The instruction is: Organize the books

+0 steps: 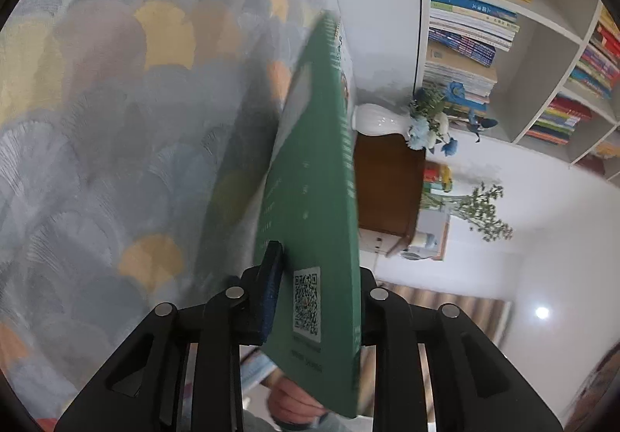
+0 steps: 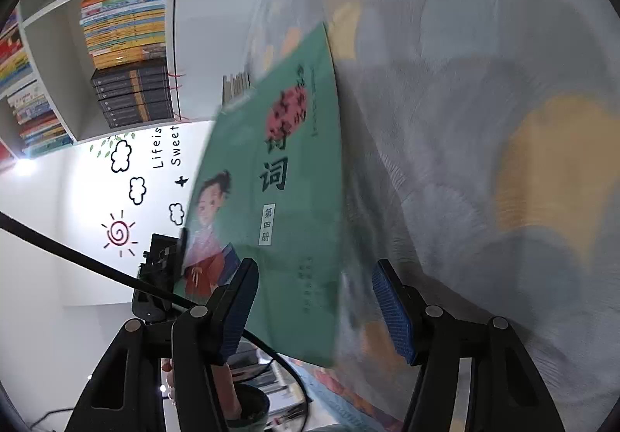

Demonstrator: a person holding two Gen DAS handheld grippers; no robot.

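A cloth printed with grey, yellow and peach scallop shapes (image 1: 116,121) covers the work surface, and behind it stands a white shelf unit (image 1: 542,56) packed with rows of books. The green book (image 1: 310,180) is the landmark here: it is lifted off the cloth and tilted on edge, its back cover with a QR code toward the left wrist camera, its front cover (image 2: 279,199) with a drawn figure toward the right one. The left gripper (image 1: 314,300) is clamped on the book's lower corner, one blue pad (image 1: 271,296) pressed against the back cover. The right gripper (image 2: 314,311) stands with its jaws apart around the book's lower edge, both blue pads (image 2: 391,311) clear of the cover, holding nothing. Beyond the book's far edge, a white vase (image 1: 376,120) of blue flowers sits on a brown cabinet (image 1: 387,191). Wall stickers (image 2: 120,234) of a sun and clouds show beside the front cover.
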